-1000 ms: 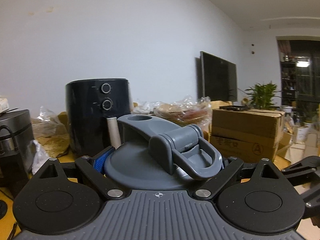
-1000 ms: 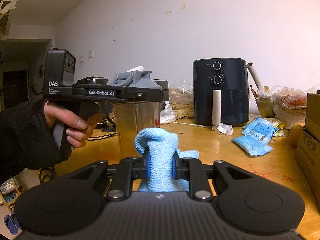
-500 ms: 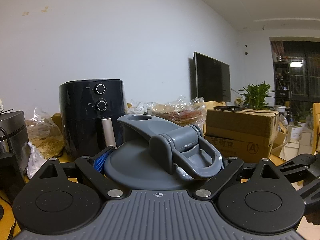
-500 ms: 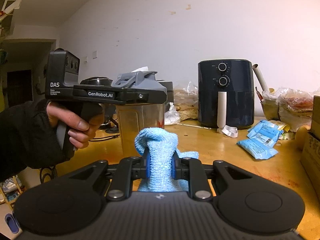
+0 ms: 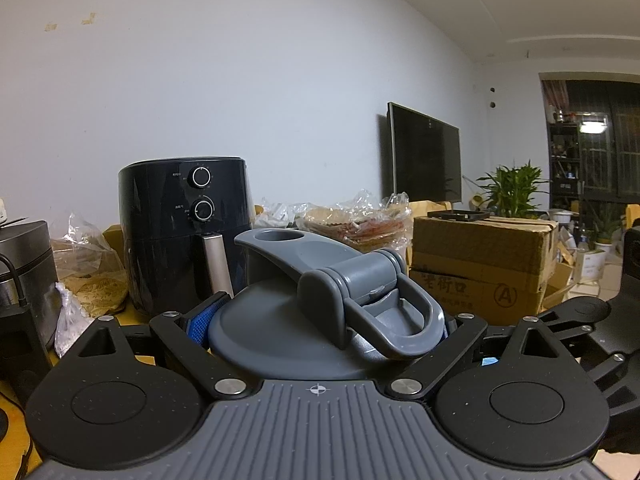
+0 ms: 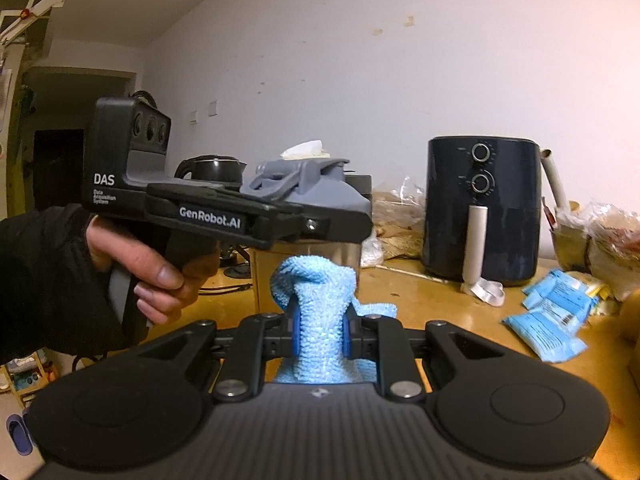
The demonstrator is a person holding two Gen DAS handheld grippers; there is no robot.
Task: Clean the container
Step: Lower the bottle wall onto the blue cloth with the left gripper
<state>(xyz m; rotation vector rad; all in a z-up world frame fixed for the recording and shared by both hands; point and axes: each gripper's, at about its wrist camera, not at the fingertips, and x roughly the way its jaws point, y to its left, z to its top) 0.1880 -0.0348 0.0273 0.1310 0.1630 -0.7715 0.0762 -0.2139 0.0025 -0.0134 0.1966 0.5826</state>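
Observation:
My left gripper [image 5: 324,320] is shut on the grey flip-top lid [image 5: 280,332] of the container, its blue pads pressing on both sides of the rim. In the right wrist view the container [image 6: 264,276] has a clear body under the grey lid [image 6: 320,192]. A person's hand [image 6: 148,268] holds the left gripper [image 6: 344,220] level there. My right gripper [image 6: 319,328] is shut on a light blue cloth [image 6: 316,280], which bunches up between the pads just in front of the container's body. I cannot tell whether cloth and container touch.
A dark air fryer [image 6: 480,212] stands at the back of the wooden table [image 6: 420,300]. Blue packets [image 6: 552,312] lie at the right, plastic bags behind them. A kettle [image 6: 212,168] stands behind the container. A cardboard box [image 5: 480,256] is right of it.
In the right wrist view the container and the left gripper have grown larger and nearer: my right gripper moved toward them with the cloth. The left gripper keeps its hold and its place.

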